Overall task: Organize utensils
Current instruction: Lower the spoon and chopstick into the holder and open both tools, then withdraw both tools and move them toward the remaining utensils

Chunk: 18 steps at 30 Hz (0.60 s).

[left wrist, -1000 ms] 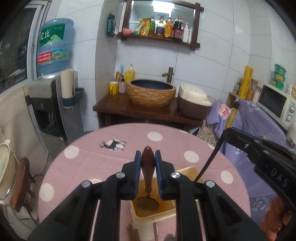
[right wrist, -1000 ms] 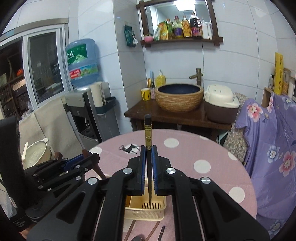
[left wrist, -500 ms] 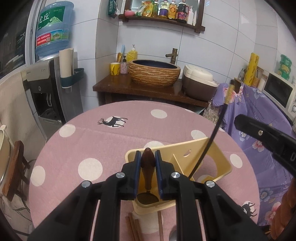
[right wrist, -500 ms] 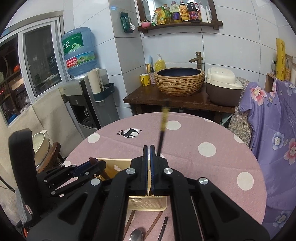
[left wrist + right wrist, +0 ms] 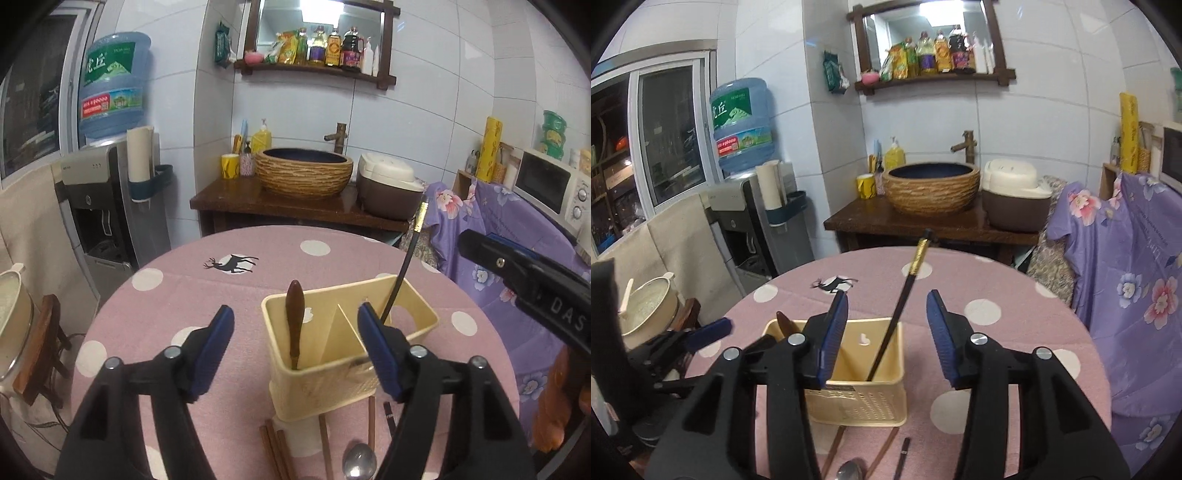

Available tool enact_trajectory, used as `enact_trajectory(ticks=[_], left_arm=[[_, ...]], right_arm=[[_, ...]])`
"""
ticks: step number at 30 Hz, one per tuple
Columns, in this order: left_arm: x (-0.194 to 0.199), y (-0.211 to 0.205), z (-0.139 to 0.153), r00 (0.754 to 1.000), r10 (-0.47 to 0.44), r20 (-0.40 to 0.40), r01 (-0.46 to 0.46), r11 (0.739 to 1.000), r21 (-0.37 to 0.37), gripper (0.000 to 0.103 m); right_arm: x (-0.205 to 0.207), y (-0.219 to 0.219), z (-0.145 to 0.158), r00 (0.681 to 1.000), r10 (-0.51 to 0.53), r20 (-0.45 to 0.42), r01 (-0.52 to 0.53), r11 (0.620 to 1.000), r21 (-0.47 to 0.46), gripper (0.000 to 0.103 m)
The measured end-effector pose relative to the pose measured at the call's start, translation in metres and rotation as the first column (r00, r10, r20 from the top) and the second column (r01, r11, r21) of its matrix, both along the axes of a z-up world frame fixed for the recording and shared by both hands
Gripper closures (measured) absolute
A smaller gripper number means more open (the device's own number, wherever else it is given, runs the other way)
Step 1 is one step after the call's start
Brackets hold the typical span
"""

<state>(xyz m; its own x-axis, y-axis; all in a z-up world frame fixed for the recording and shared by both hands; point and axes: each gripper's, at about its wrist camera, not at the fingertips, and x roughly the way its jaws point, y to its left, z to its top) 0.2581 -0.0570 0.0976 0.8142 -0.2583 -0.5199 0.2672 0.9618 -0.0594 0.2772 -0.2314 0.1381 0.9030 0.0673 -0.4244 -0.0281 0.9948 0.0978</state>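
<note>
Spoon (image 5: 295,325) stands free between opening tool (image 5: 295,347) (left).

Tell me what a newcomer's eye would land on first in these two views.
First the cream utensil basket on the pink polka-dot table, with a wooden-handled spoon standing in its left compartment and a black chopstick leaning out of its right one. Next the left gripper and right gripper, jaws opening, pads clear of both utensils. More chopsticks and a metal spoon lie before the basket.
</note>
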Motion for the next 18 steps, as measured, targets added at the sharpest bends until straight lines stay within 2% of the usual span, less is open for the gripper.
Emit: enact_trajectory(ticks=[1, 2, 3, 4, 5, 7, 9, 14, 18], left_arm=[[-0.005, 0.002, 0.0, 1.0, 0.003, 0.012, -0.004, 1.0, 0.005, 0.022], [-0.012, 0.006, 0.0, 0.999, 0.011, 0.031, -0.012, 1.0, 0.009, 0.017], [-0.017, 0.01, 0.0, 0.999, 0.019, 0.049, -0.02, 1.0, 0.011, 0.008], [-0.025, 0.015, -0.002, 0.997, 0.033, 0.075, -0.034, 0.999, 0.013, 0.004], [-0.03, 0.019, -0.004, 0.994, 0.047, 0.095, -0.049, 0.999, 0.015, 0.004], [-0.039, 0.027, -0.011, 0.991, 0.067, 0.115, -0.071, 0.997, 0.033, 0.004], [-0.045, 0.036, -0.022, 0.993, 0.063, 0.1, -0.069, 0.996, 0.049, 0.004], [-0.054, 0.058, -0.054, 0.991, 0.125, 0.041, -0.128, 0.989, 0.074, 0.004], [-0.061, 0.063, -0.077, 0.993, 0.121, -0.016, -0.119, 0.988, 0.095, 0.004]], right_arm=[[-0.006, -0.002, 0.0, 1.0, -0.004, 0.009, 0.004, 1.0, -0.008, 0.052], [-0.012, -0.004, -0.001, 1.0, -0.013, 0.019, 0.013, 1.0, -0.014, 0.039], [-0.018, -0.007, -0.003, 0.999, -0.027, 0.032, 0.028, 0.999, -0.021, 0.031], [-0.026, -0.01, -0.007, 0.997, -0.052, 0.053, 0.053, 0.998, -0.026, 0.018], [-0.032, -0.013, -0.01, 0.995, -0.072, 0.067, 0.074, 0.997, -0.026, 0.01], [-0.044, -0.017, -0.022, 0.993, -0.092, 0.068, 0.094, 0.995, -0.022, 0.006], [-0.051, -0.021, -0.035, 0.995, -0.089, 0.04, 0.09, 0.996, -0.017, 0.006], [-0.064, -0.021, -0.078, 0.994, -0.077, -0.082, 0.073, 0.996, -0.05, 0.006], [-0.068, -0.02, -0.117, 0.972, -0.036, -0.233, 0.036, 0.999, -0.005, 0.006]])
